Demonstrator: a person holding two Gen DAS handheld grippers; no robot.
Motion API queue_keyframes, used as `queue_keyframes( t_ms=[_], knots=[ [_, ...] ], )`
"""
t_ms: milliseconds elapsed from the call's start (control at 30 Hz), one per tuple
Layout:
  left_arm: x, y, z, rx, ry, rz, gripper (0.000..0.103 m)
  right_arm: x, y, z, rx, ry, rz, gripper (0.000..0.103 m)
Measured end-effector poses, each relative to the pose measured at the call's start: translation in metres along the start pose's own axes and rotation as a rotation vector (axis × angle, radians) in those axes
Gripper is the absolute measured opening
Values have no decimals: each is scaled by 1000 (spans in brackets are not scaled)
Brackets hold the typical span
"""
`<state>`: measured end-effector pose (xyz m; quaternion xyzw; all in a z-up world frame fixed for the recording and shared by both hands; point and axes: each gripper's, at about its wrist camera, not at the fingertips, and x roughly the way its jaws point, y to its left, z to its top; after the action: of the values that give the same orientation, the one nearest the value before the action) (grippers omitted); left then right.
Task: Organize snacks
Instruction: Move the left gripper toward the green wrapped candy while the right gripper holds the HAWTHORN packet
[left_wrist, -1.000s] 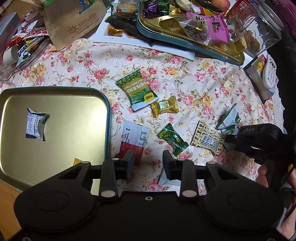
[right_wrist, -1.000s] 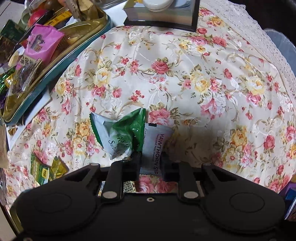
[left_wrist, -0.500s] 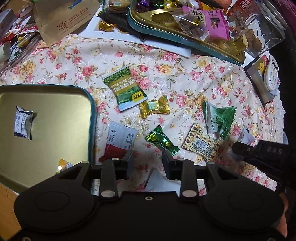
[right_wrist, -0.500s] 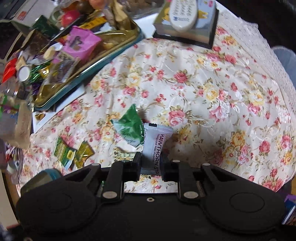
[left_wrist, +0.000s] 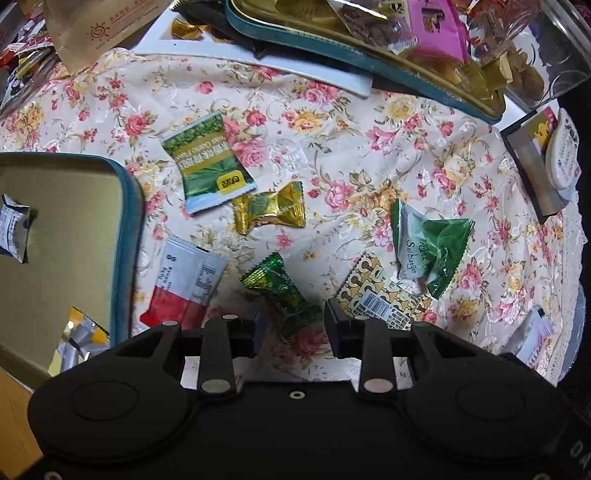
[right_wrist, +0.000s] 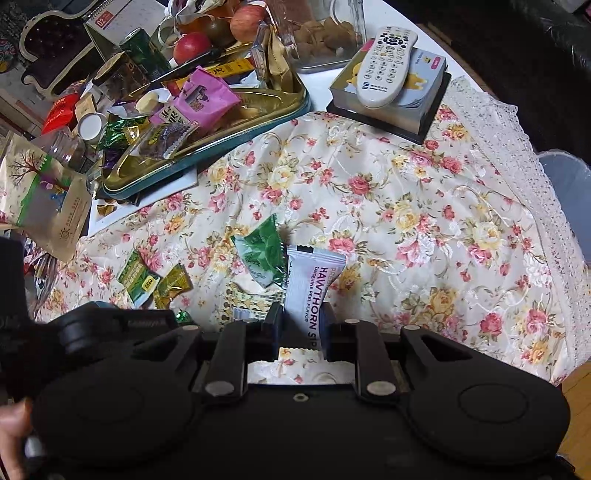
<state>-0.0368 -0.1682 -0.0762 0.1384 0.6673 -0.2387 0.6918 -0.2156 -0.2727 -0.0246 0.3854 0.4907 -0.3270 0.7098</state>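
My left gripper (left_wrist: 293, 325) is open, its jaws on either side of a green foil candy (left_wrist: 284, 291) on the floral cloth. Around it lie a red-and-white sachet (left_wrist: 184, 284), a gold candy (left_wrist: 271, 208), a green-and-white packet (left_wrist: 207, 162), a patterned packet (left_wrist: 380, 295) and a green Subango packet (left_wrist: 428, 247). A gold tray (left_wrist: 127, 229) at the left holds a white packet (left_wrist: 13, 229). My right gripper (right_wrist: 299, 321) is shut on a white Hawthorn strip packet (right_wrist: 310, 284), lifted above the cloth.
A second tin tray (right_wrist: 207, 162) heaped with snacks sits at the back. A remote (right_wrist: 384, 62) lies on a boxed card stack (right_wrist: 424, 99). A paper bag (right_wrist: 48, 206) stands far left. The cloth's lace edge (right_wrist: 535, 192) runs along the right.
My right gripper has risen and pulled back with the Hawthorn packet. My left gripper has moved forward and right, bringing the green foil candy between its jaws.
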Motion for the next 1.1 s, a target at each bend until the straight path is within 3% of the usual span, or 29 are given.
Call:
queue_keyframes(
  t_ms=[533, 600, 800, 1100],
  knots=[
    [16, -33, -3, 66, -18, 122, 43, -6, -22, -6, 9, 0, 7, 22],
    [16, -31, -2, 49, -2, 99, 43, -7, -22, -6, 7, -3, 8, 22],
    [12, -4, 8, -100, 73, -112, 43, -13, -20, -5, 8, -20, 18, 22],
    [11, 1, 9, -136, 55, -96, 43, -17, -22, -3, 14, -26, 33, 22]
  ],
)
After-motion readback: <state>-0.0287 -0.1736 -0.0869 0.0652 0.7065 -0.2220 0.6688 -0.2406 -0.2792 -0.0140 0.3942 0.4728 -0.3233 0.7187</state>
